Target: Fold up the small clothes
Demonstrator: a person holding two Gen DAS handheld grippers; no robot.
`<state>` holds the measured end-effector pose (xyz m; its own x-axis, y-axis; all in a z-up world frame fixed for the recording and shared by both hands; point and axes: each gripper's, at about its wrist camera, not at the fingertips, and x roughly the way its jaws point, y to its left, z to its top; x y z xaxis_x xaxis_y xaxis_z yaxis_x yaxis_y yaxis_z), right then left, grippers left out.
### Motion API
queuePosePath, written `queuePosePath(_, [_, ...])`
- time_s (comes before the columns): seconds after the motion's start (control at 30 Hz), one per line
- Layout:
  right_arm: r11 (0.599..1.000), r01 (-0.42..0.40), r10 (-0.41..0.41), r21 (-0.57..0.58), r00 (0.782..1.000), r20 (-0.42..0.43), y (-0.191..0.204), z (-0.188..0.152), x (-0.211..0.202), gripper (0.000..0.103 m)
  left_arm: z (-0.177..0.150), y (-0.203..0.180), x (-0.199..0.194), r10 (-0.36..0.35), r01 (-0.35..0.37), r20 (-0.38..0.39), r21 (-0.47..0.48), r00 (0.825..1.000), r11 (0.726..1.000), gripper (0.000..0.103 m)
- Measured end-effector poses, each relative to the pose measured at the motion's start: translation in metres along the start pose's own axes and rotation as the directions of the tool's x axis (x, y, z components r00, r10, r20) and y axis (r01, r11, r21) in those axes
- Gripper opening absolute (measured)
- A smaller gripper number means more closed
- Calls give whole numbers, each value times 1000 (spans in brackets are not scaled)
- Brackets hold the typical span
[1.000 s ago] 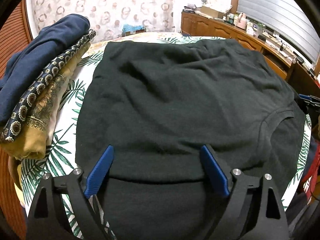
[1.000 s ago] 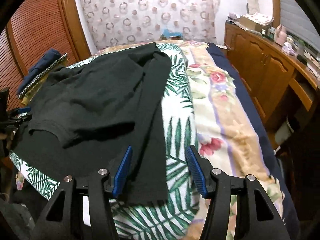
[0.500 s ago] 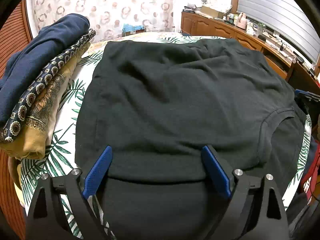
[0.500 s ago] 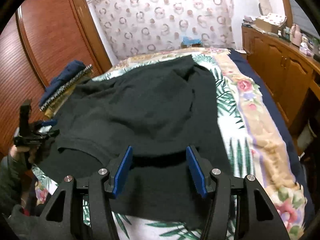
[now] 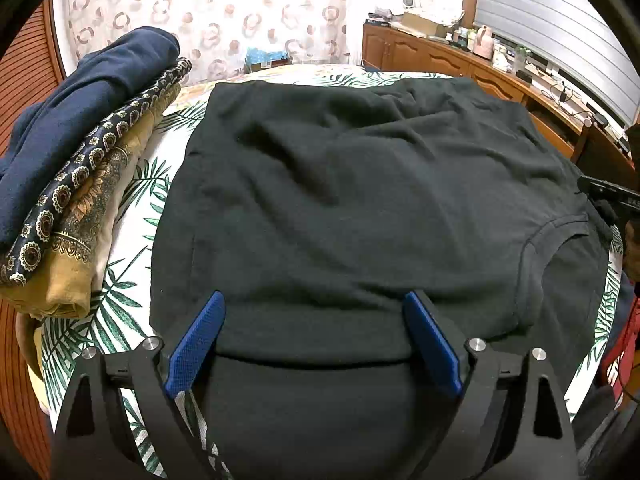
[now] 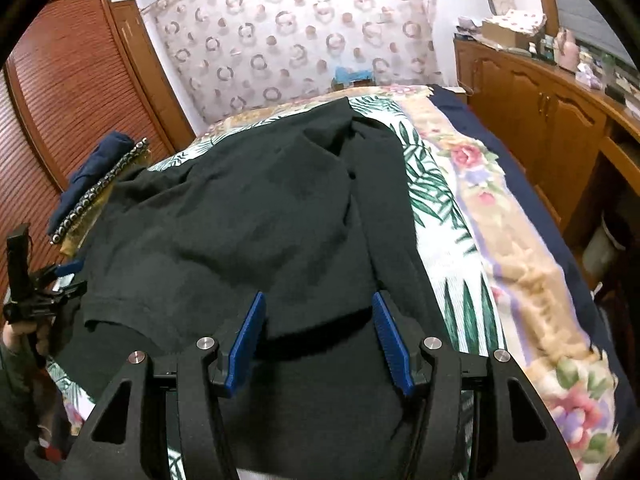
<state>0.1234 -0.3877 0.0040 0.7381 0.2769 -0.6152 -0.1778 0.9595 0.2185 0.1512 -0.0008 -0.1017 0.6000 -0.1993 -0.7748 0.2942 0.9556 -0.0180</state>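
Tongs both agape: left gripper (image 5: 314, 332) and right gripper (image 6: 318, 332) straddle folded edge of dark green knit shirt (image 5: 360, 200), poised to pinch.

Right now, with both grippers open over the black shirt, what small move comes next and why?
Probably lower the left gripper and close its jaws on the folded sleeve hem of the black shirt; the right gripper likewise straddles a hem, and neither holds cloth yet.

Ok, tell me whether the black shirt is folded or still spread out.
Partly folded: the black shirt has one doubled-over layer ending near the left claw, but mostly lies spread across the bed.
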Motion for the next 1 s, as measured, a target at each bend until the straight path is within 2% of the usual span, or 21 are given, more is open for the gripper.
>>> queuePosePath(0.2, [995,64,-63,-70,998,27,14,-4,13,57,-2,0,-7,34,-34,10,3,999,999,90])
queuePosePath(0.3, [997,57,-56,-57,998,31,12,-4,14,57,-5,4,-23,47,-47,45,-2,998,999,89])
queuePosePath(0.4, [996,65,-63,-65,998,32,14,-6,15,57,-6,18,-46,35,-29,102,-54,994,998,87])
queuePosePath(0.5, [991,92,-89,-99,996,30,20,-7,15,57,-4,33,-53,45,-32,123,-103,991,994,77])
queuePosePath(0.57, [987,111,-108,-119,994,30,24,-8,17,57,-3,42,-51,57,-43,115,-120,992,992,64])
queuePosePath(0.63, [984,120,-117,-130,993,31,26,-8,17,58,-2,49,-44,59,-45,102,-135,993,990,57])
queuePosePath(0.83, [984,121,-117,-132,993,34,27,-8,18,58,-10,68,-13,92,-87,20,-190,996,978,54])
queuePosePath(0.93, [980,136,-132,-146,991,35,29,-8,19,58,-9,74,-11,79,-70,35,-207,996,976,54])
queuePosePath(1.0, [979,137,-133,-150,991,33,28,-7,20,58,-9,74,-10,64,-55,38,-203,997,978,45])
